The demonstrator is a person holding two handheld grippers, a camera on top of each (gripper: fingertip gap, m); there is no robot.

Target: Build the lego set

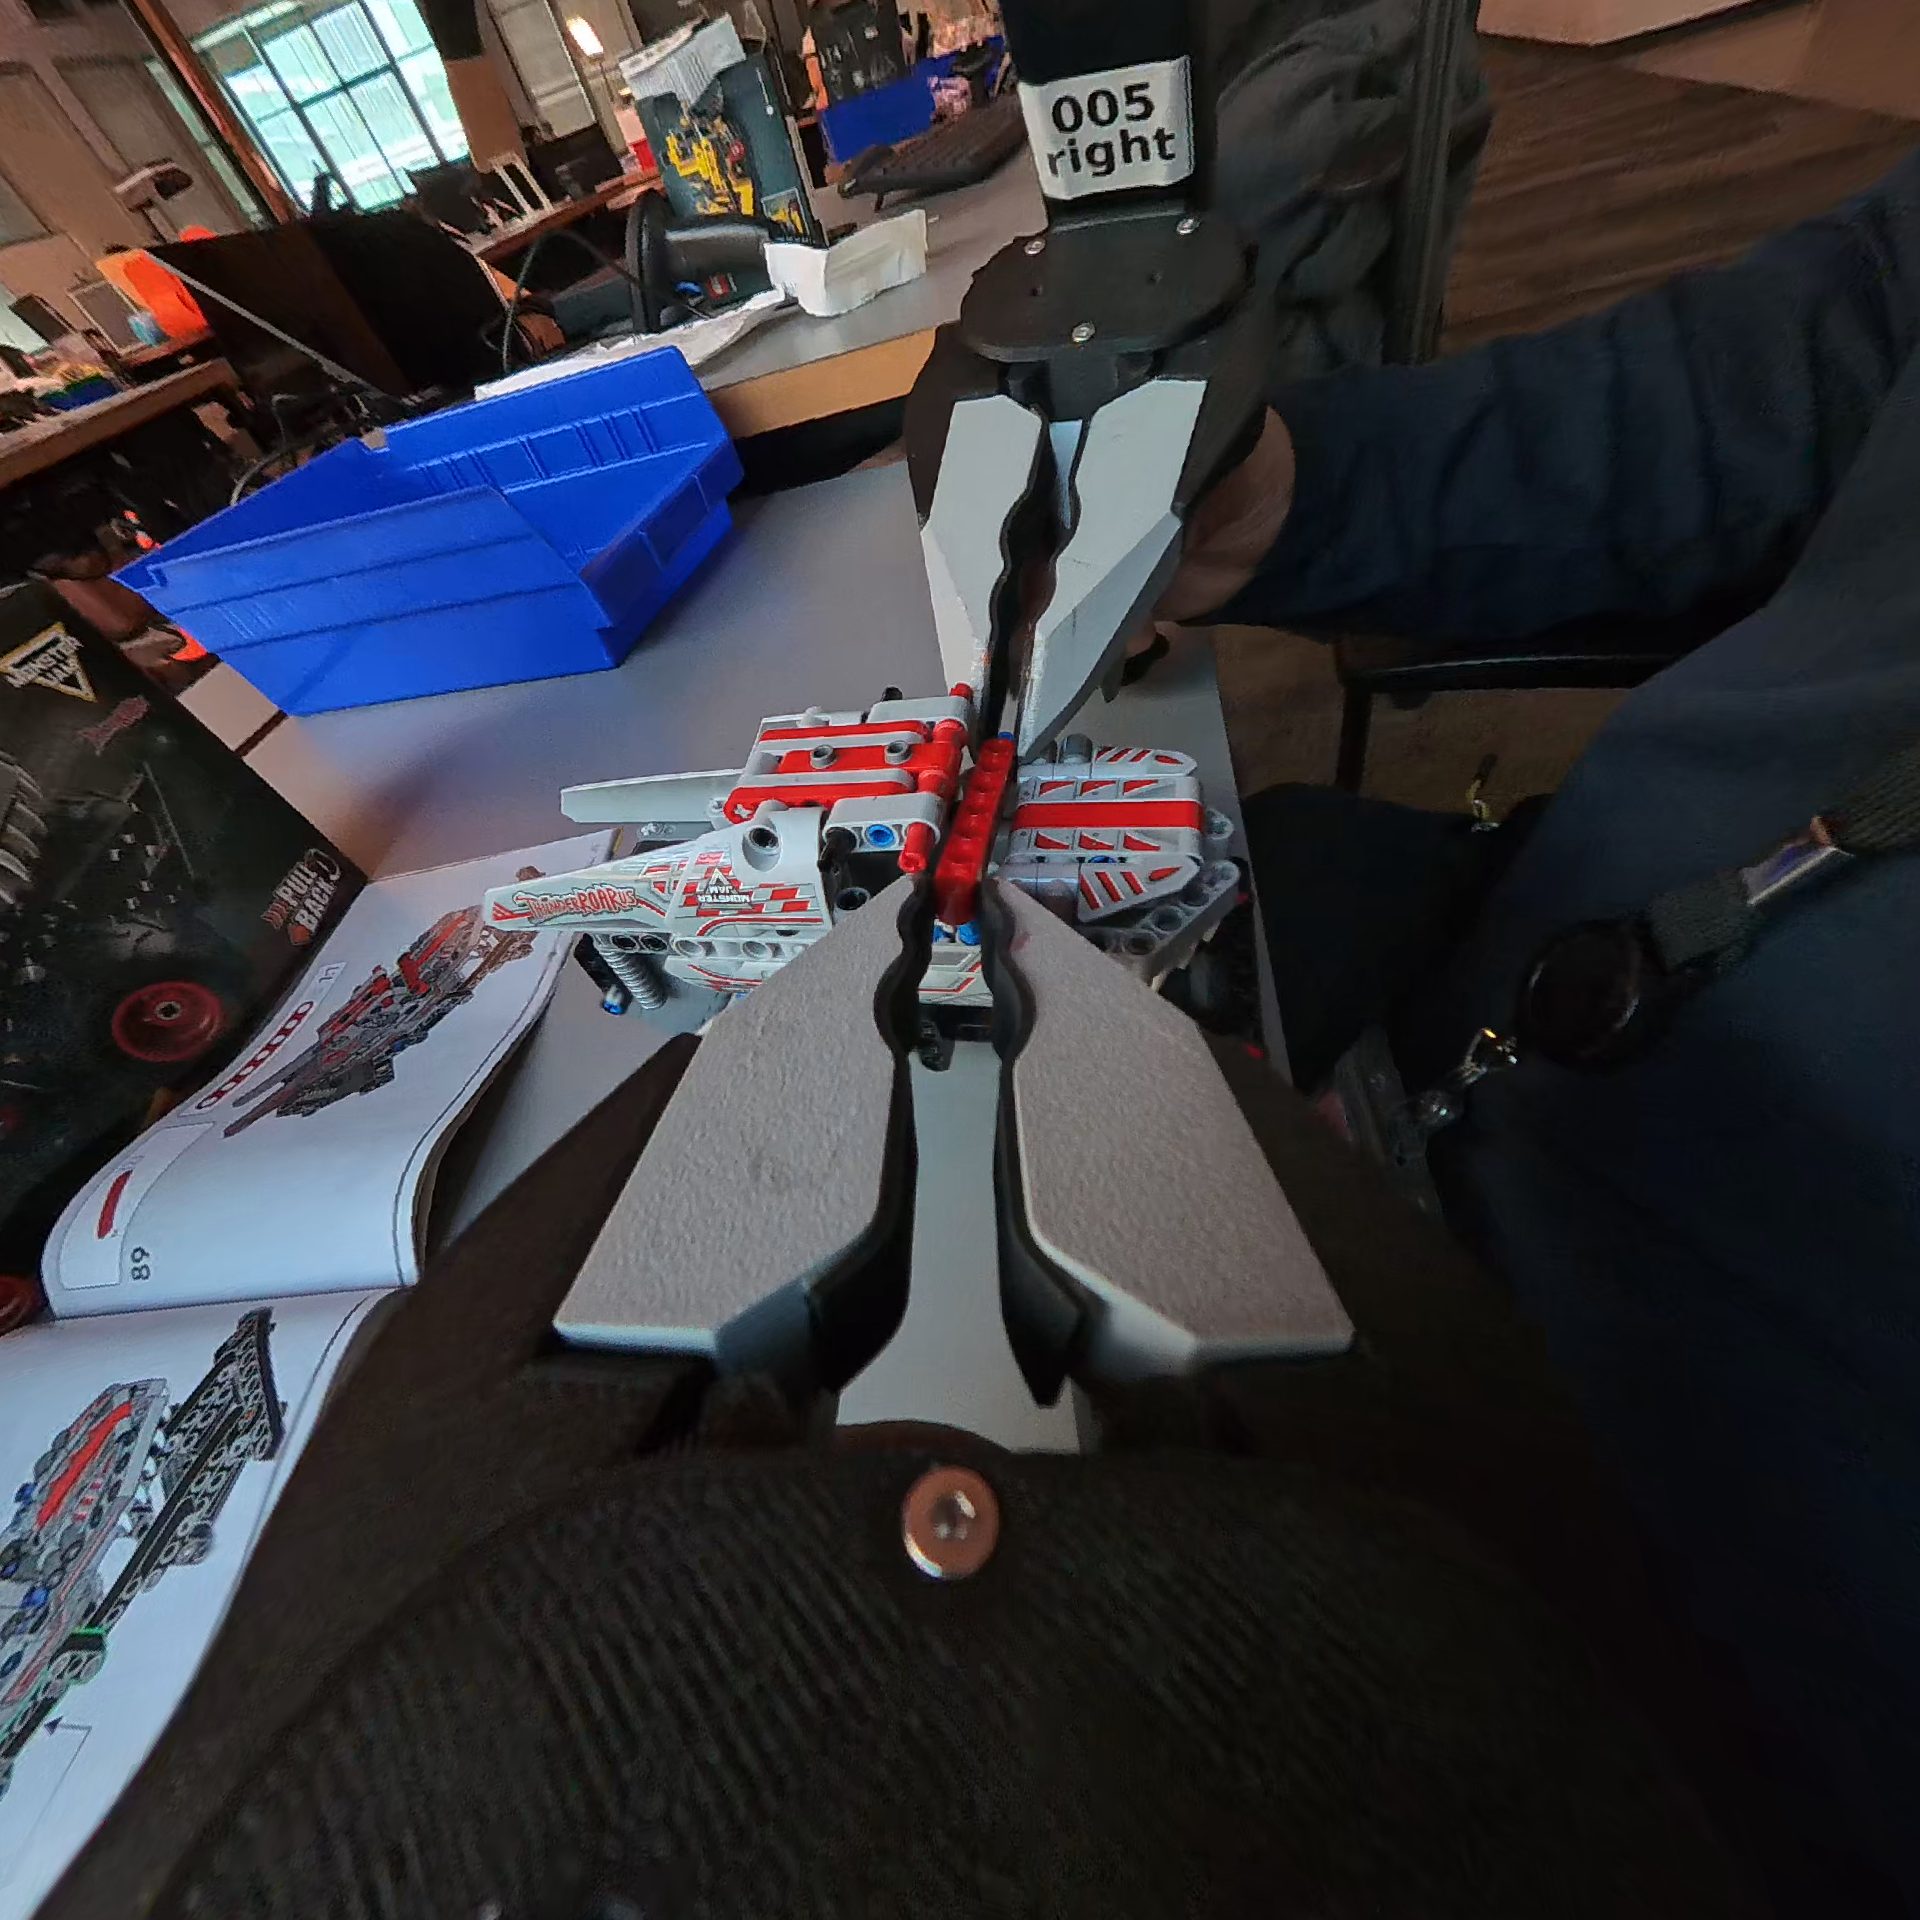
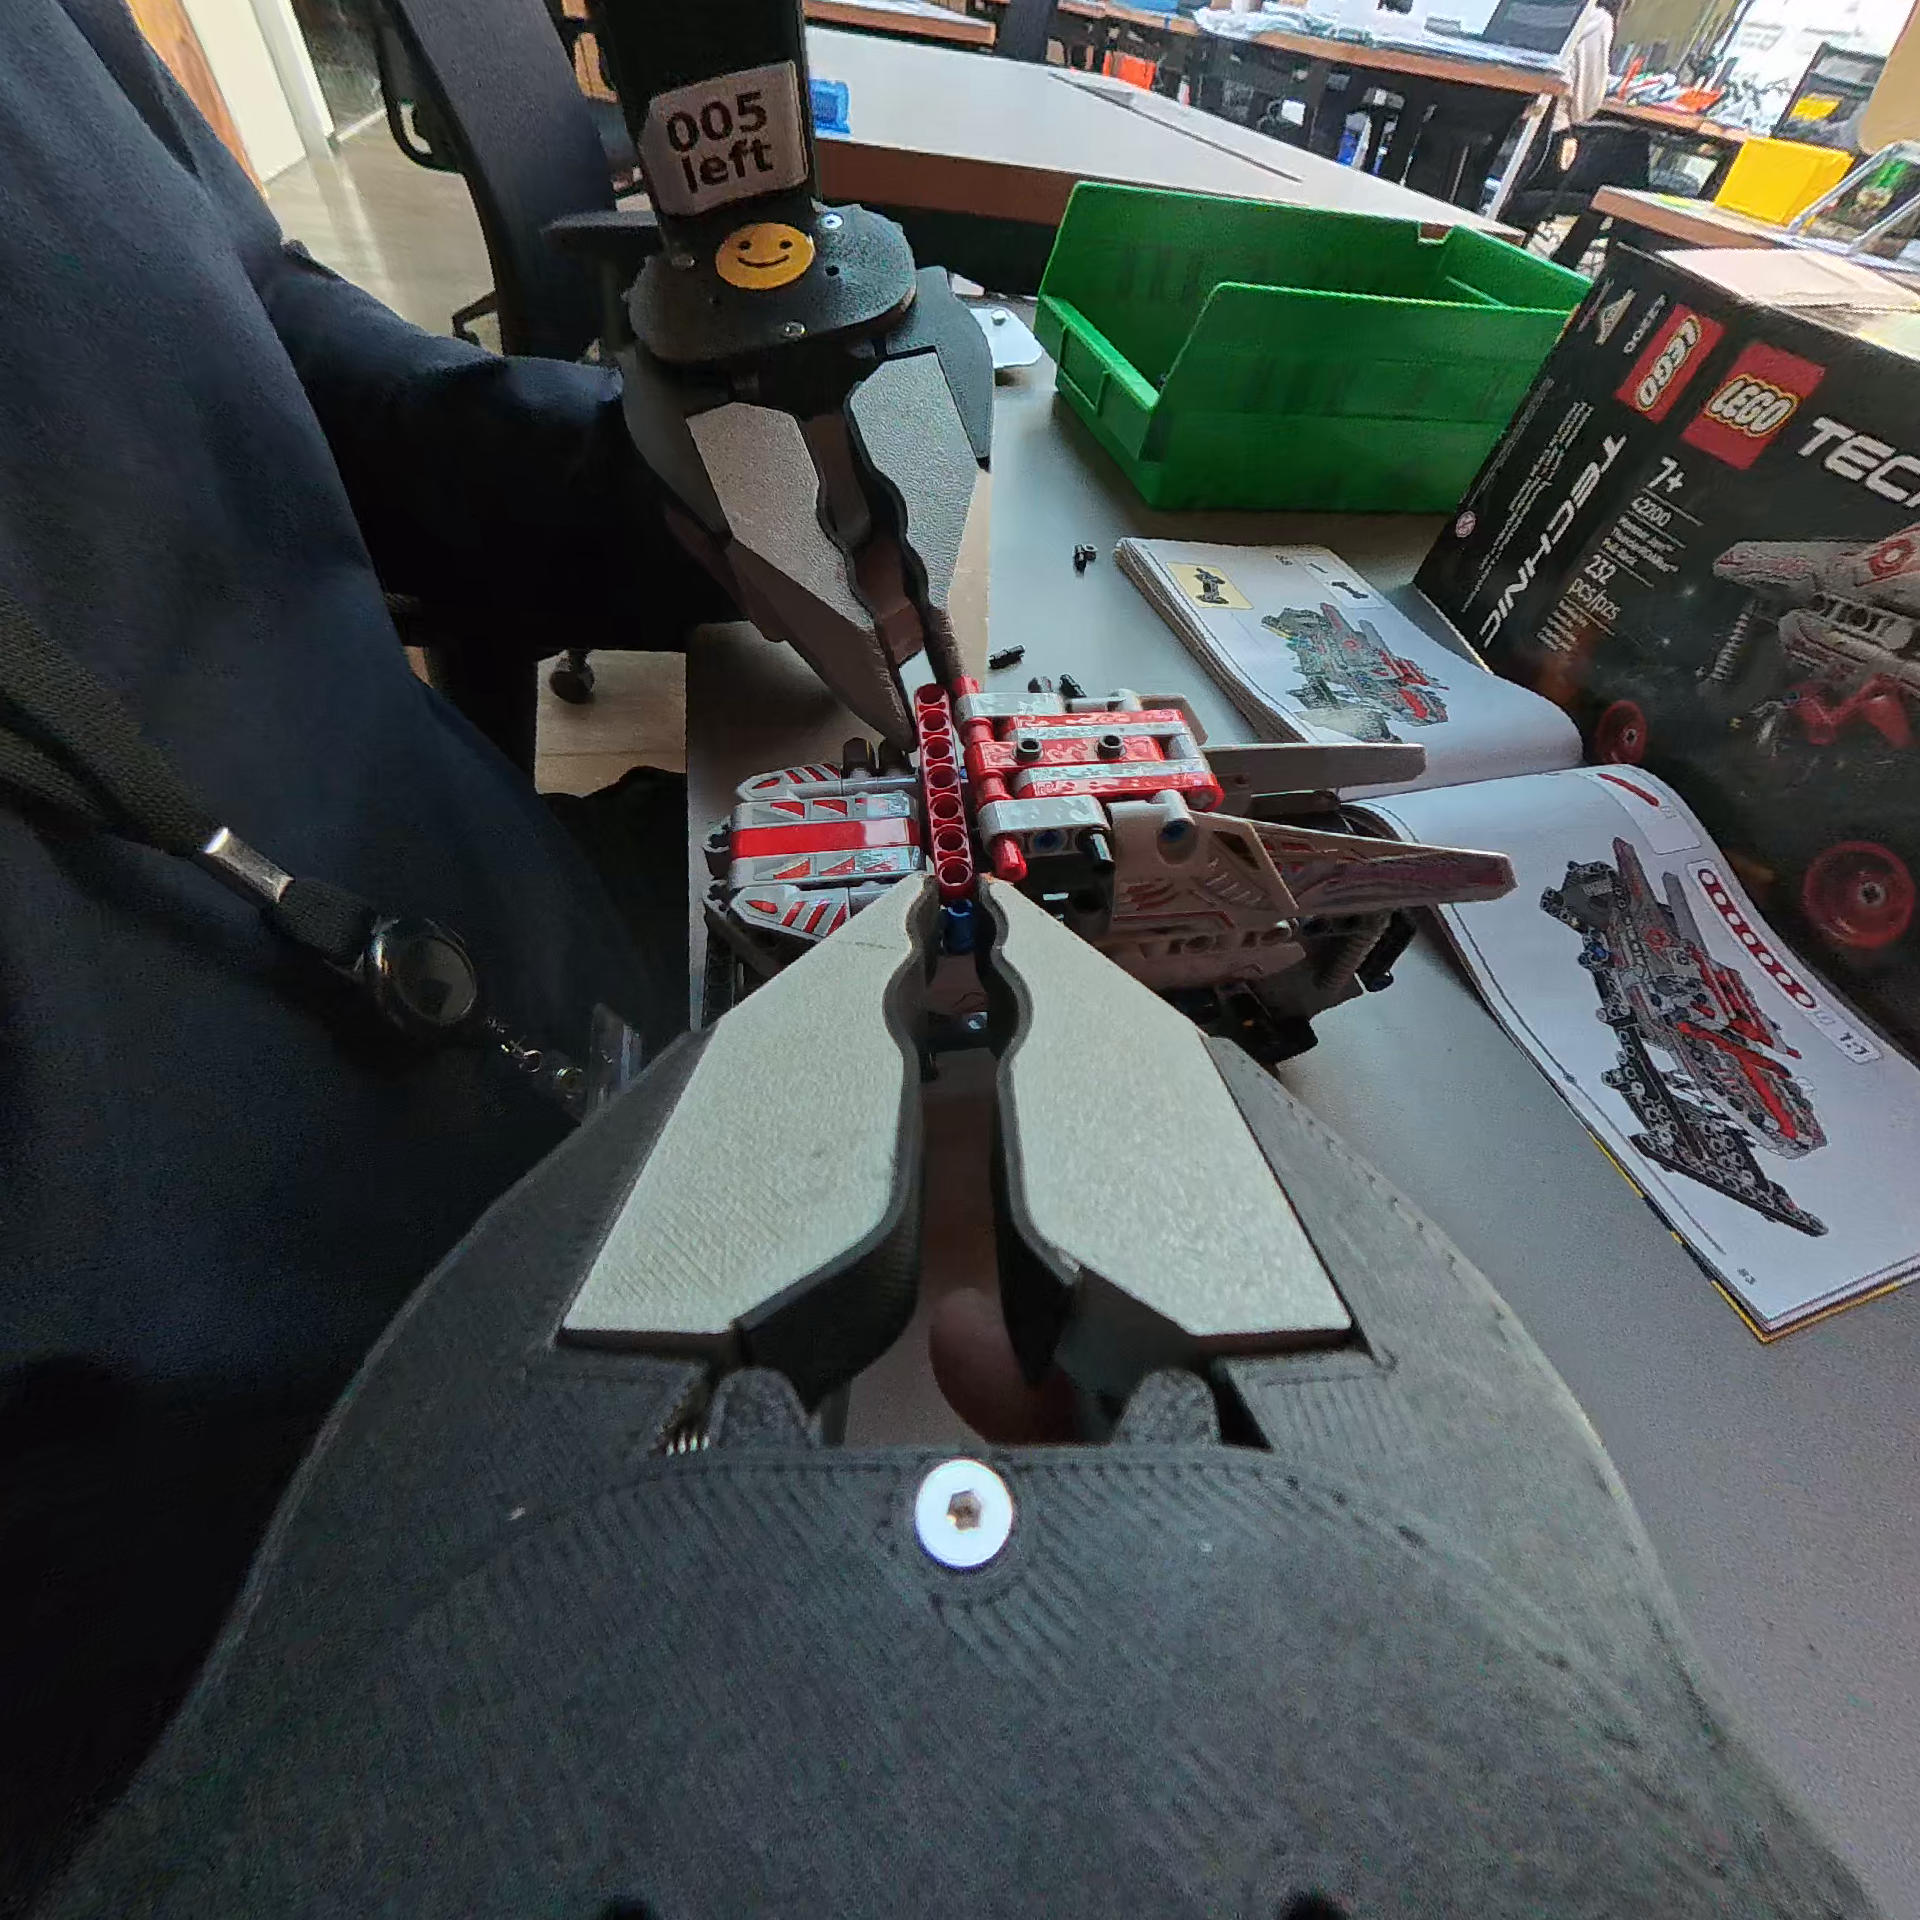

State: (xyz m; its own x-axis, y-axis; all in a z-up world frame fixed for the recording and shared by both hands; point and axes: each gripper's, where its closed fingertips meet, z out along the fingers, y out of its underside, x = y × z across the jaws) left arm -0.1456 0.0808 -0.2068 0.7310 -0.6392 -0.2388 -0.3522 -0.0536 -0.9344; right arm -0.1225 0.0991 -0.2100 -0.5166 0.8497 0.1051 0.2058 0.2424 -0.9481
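Observation:
A grey and red Lego vehicle model (image 1: 831,831) lies on the grey table (image 1: 727,623); it also shows in the right wrist view (image 2: 1122,790). A red beam with holes (image 1: 975,821) lies across its top. My left gripper (image 1: 951,902) is closed on the beam's near end. My right gripper (image 1: 1000,717) comes from the far side and pinches the other end. In the right wrist view my right gripper (image 2: 956,891) is closed on the near end of the red beam (image 2: 943,800), and the left gripper (image 2: 923,691) holds the far end.
An open instruction booklet (image 1: 312,1091) (image 2: 1662,987) lies beside the model, with the Lego box (image 2: 1714,520) (image 1: 104,883) behind it. A blue bin (image 1: 436,520) and a green bin (image 2: 1299,353) stand farther back. Small black pins (image 2: 1006,655) lie loose. The person's dark sleeve (image 1: 1558,468) is close. Some 4 cm of space lies between my two pairs of fingers.

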